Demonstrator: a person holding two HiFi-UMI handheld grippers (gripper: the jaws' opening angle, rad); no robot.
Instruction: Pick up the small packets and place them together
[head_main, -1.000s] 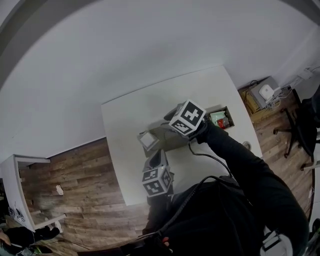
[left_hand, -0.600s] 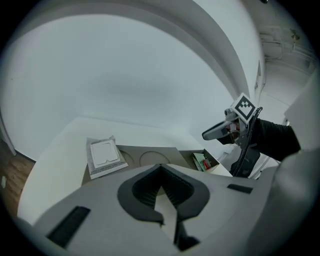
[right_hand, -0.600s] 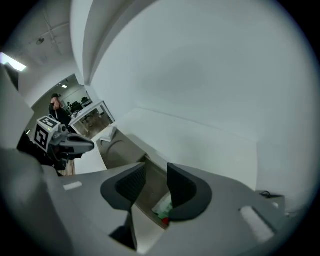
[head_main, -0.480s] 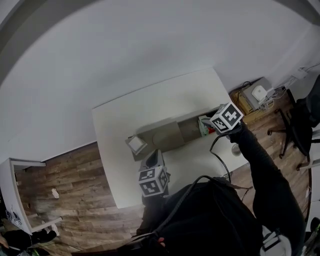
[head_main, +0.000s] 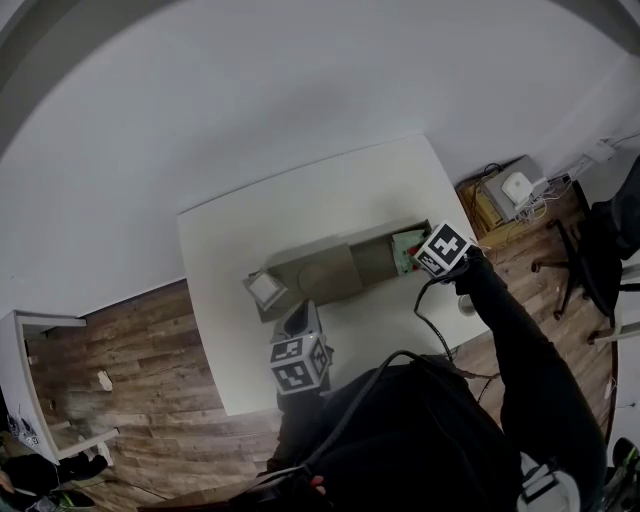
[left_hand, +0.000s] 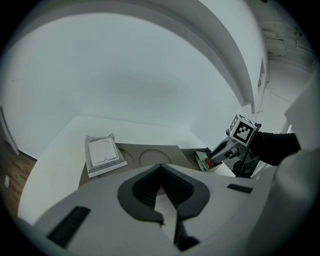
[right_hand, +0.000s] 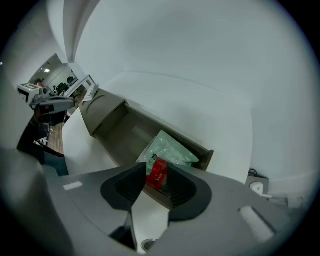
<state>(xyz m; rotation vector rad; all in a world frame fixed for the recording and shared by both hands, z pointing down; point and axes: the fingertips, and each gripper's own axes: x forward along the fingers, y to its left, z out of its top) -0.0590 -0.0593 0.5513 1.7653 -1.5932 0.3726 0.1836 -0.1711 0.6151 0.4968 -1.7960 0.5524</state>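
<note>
On the white table (head_main: 300, 210) lies a long cardboard tray (head_main: 330, 272), and all the places here are given from it. At the right end of the tray there is an open compartment, and in it lie two small packets: a green packet (right_hand: 167, 147) on the bottom and a red packet (right_hand: 158, 170) on top of its near corner. The right gripper (right_hand: 156, 181) is held over this right end and points steeply down into the compartment. Its two jaws stand apart, and in the right gripper view the red packet shows exactly in the gap between them. The packet lies in the compartment and is not lifted, and I cannot tell if the pads already touch its sides. On the left end of the tray rests a flat white packet (left_hand: 103, 152) with a grey printed border, turned a little askew to the tray's edges. The left gripper (left_hand: 160, 170) is held on the person's side of the tray, near its long edge and closer to the left end than to the right, and it points slanting down toward the tray's flat middle part. Its jaws are closed together at the tips and nothing is between them.
</note>
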